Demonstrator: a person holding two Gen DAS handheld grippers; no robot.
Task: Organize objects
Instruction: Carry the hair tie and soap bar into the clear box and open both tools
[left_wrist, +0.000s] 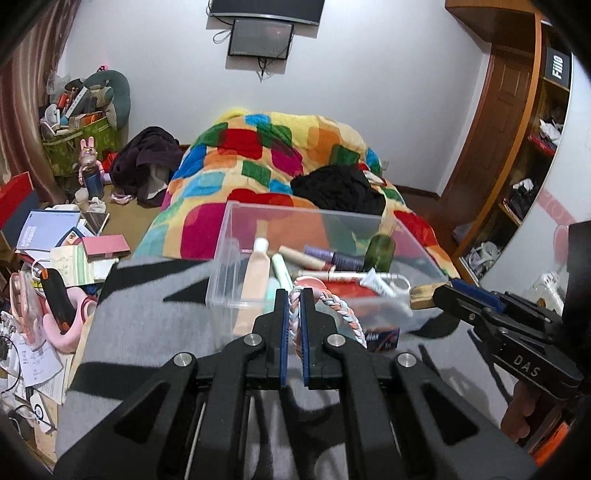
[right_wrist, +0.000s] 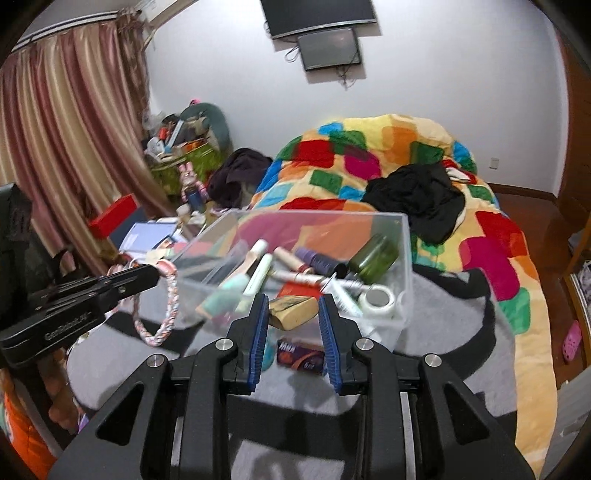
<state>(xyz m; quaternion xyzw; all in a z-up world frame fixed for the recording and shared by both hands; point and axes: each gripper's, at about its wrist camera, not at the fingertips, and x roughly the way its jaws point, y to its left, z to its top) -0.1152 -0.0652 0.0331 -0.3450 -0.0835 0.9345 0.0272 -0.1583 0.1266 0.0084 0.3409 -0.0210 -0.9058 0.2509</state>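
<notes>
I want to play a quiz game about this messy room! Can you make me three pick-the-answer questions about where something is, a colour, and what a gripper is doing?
1. Where is the green bottle?
A in the clear box
B on the floor
C on the shelf

2. What colour is the cloth under the box?
A pink
B grey and black
C white

3. What is the left gripper doing?
A wide open
B pinching a braided loop
C holding a book

Answers: 1 A, it lies among the tubes inside. 2 B, the grey cloth has black patches. 3 B, the loop hangs from its closed fingers.

Left gripper (left_wrist: 293, 295) fingers clamped; right gripper (right_wrist: 293, 301) fingers gripping, both angled down.
</notes>
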